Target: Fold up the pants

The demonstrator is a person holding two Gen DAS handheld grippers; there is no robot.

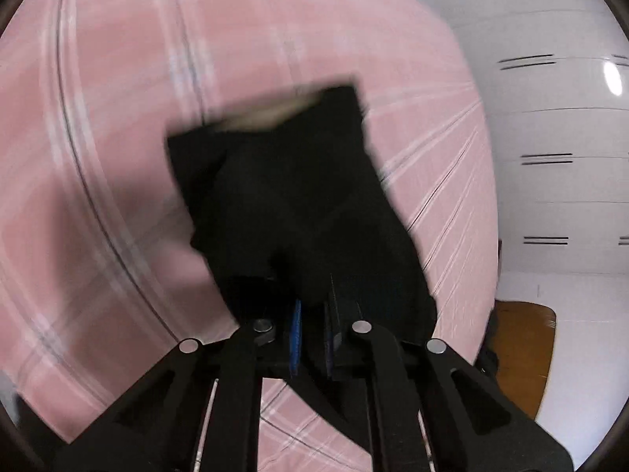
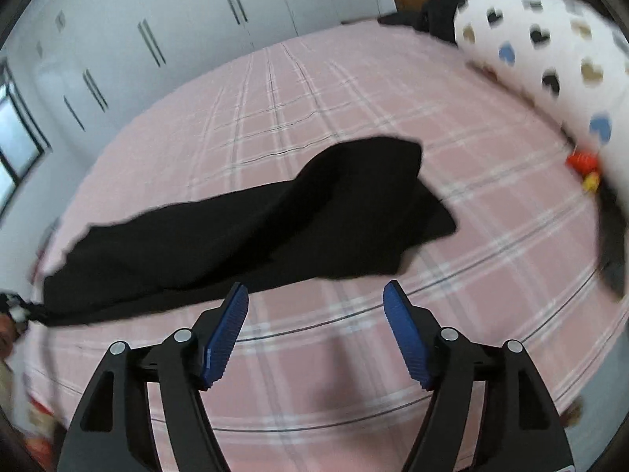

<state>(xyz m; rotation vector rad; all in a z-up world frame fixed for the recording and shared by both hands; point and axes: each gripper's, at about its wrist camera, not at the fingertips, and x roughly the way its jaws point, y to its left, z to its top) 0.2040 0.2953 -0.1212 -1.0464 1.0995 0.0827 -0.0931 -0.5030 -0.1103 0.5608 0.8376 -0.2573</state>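
Left wrist view: the left gripper (image 1: 312, 334) pinches the black pants (image 1: 298, 204) tight between its jaws, and the cloth hangs out ahead over the pink checked bed sheet (image 1: 98, 157). The right gripper (image 2: 316, 330) is wide apart and holds nothing; the pants (image 2: 275, 220) lie just ahead of it. Best to grab the near edge and pull flat. A heart-print pillow (image 2: 542, 51) sits far right, out of the way.

One pair of black pants (image 2: 275, 228); two tools (image 1: 312, 338) (image 2: 316, 328); one heart-print pillow (image 2: 542, 47); one bed (image 2: 491, 275).
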